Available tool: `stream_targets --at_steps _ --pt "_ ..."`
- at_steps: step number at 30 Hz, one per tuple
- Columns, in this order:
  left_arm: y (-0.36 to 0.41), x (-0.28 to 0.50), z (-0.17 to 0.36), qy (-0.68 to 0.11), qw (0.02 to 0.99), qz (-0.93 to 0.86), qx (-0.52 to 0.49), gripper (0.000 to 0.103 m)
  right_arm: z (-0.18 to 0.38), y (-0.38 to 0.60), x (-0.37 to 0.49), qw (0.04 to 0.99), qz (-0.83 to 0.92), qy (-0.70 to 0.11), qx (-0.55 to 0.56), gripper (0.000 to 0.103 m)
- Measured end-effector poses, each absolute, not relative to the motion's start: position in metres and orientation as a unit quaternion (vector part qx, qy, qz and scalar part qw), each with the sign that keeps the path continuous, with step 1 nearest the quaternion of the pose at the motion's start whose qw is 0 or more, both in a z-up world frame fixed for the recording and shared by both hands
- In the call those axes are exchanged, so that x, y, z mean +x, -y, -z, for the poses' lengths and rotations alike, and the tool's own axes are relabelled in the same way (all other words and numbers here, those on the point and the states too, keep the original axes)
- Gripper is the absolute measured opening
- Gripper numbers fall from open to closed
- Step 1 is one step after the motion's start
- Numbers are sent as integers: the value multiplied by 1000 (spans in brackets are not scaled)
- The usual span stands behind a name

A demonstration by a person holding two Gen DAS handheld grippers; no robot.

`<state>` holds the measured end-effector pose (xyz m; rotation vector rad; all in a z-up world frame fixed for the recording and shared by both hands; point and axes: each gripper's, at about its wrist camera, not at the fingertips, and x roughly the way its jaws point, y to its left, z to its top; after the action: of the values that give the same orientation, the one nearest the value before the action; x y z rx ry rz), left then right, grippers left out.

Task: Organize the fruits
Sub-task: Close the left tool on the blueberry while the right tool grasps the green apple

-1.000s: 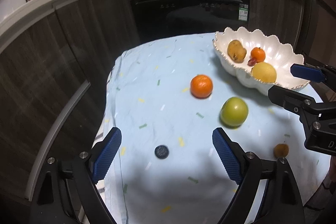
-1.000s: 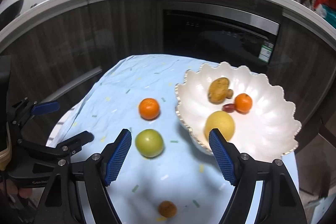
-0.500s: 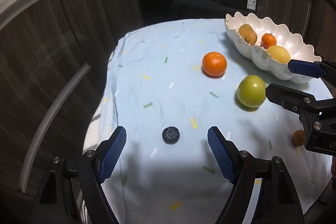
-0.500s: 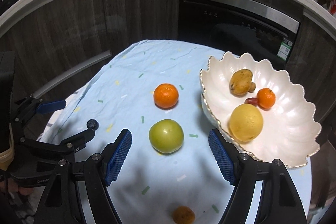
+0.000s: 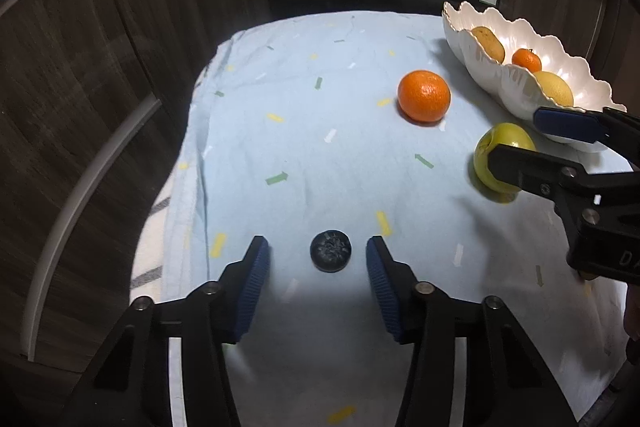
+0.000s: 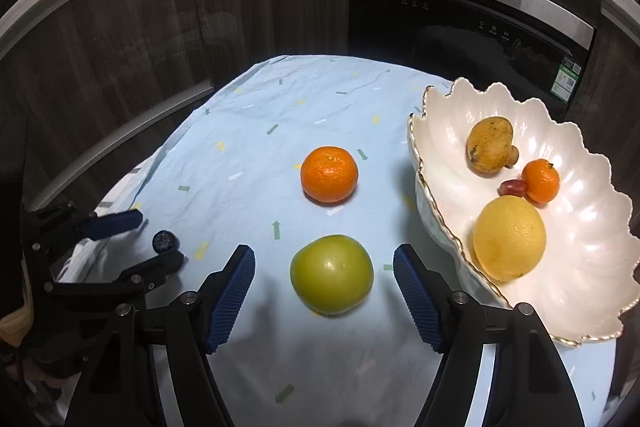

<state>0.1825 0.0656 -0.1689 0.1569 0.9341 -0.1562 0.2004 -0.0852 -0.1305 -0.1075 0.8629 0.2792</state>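
Nearby, orange [image 6: 329, 174] beside bowl [image 6: 592, 267], unobstructed.

We see dim kitchen, light from above falling on pale cloth [image 5: 320, 131]. Soft shadows under fruit; sheen inside white bowl [image 6: 592, 227]. Strong fisheye bending and dark corners in both views; center sharp.

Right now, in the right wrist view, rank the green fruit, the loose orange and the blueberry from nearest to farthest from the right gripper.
1. Green fruit, between the right gripper's jaws, untouched.
2. Orange, straight beyond it.
3. Blueberry, far left.
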Motion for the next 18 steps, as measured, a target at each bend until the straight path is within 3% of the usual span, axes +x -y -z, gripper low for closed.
stream_targets --at_steps 18 --pt "-59 181 168 -443 888 94 77 21 151 89 215 883 -120 -452 -44 51"
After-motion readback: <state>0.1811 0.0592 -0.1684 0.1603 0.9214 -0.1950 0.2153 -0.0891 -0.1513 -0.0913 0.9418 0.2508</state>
